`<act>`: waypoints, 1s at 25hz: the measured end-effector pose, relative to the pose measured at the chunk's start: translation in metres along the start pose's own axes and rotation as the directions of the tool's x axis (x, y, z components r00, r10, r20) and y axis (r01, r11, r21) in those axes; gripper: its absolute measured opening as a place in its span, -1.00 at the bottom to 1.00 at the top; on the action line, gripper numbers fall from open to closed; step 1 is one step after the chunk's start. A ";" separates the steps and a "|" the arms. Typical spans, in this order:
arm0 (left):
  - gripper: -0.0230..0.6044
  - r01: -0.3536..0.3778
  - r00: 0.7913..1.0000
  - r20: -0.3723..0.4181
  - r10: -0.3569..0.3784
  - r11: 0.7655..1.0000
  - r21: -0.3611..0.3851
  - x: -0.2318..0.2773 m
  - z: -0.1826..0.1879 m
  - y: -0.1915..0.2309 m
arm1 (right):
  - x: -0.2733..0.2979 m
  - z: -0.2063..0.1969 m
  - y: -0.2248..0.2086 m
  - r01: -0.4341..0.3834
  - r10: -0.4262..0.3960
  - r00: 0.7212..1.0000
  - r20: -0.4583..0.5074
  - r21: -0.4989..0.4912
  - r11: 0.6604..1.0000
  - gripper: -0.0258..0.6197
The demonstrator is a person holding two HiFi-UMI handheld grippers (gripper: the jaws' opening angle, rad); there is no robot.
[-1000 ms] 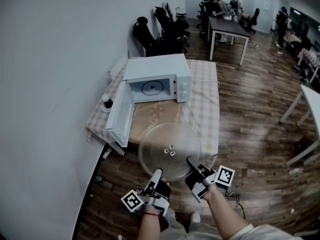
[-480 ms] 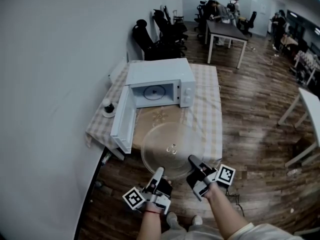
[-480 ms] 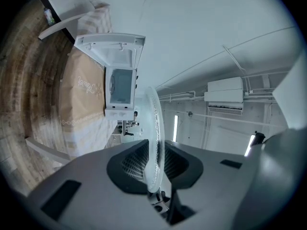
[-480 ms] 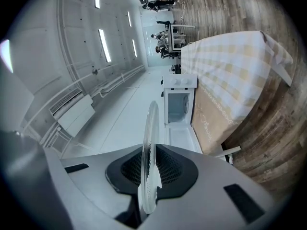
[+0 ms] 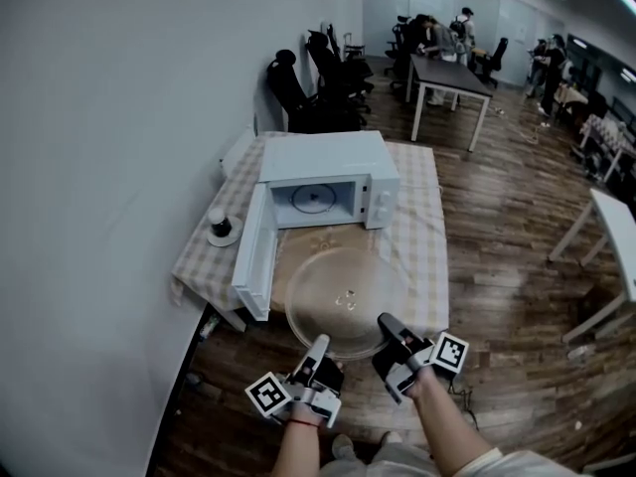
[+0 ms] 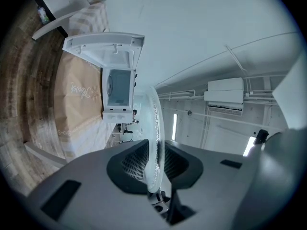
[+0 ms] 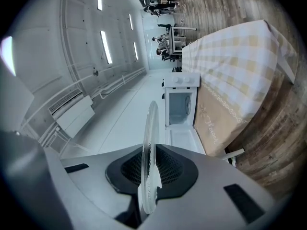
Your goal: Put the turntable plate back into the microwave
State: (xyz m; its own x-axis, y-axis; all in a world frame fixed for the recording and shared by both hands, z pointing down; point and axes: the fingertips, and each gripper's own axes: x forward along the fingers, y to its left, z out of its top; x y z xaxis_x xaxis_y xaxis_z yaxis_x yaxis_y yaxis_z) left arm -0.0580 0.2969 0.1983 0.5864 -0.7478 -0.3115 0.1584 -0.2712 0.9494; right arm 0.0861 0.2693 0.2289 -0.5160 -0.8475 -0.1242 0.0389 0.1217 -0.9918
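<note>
Nearest us, our left claw (image 5: 318, 346) and right claw (image 5: 388, 326) each grip the near rim of the clear glass turntable plate (image 5: 343, 301). In each claw's own view the jaws are closed onto the plate's edge, with the glass pinched between the ribbed pads. We hold the plate roughly level in the air. From the head view it overlaps the near edge of the table (image 5: 425, 237) and a brown mat (image 5: 298, 238) lying on the checked cloth.

Beyond the plate stands the white microwave (image 5: 323, 157). Its door (image 5: 253, 264) is swung wide open to the left, and a roller ring (image 5: 313, 199) shows on the cavity floor. The plate is outside the oven, in front of the opening. Left of the door, a dark cup (image 5: 218, 223) sits on a saucer near the table's edge. Farther off we see black office chairs (image 5: 298, 87), a dark table (image 5: 447, 68) and people around it.
</note>
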 end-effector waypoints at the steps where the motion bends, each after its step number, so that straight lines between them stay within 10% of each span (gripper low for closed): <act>1: -0.75 0.002 1.000 0.000 -0.002 1.000 -0.001 0.002 0.001 -0.001 | 0.002 0.001 0.001 0.000 0.000 1.000 0.002 -0.001 1.000 -0.77; 25: -0.75 -0.043 0.996 0.072 0.043 0.999 0.002 0.062 0.036 0.043 | 0.066 0.055 -0.032 0.015 -0.013 0.998 -0.061 0.019 1.000 -0.77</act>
State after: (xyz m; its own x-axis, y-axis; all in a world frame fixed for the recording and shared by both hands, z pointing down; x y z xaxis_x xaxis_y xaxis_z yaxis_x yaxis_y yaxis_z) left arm -0.0430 0.2173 0.2188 0.5335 -0.8007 -0.2726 0.1315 -0.2399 0.9619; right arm 0.0977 0.1806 0.2509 -0.5678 -0.8159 -0.1089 0.0477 0.0995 -0.9939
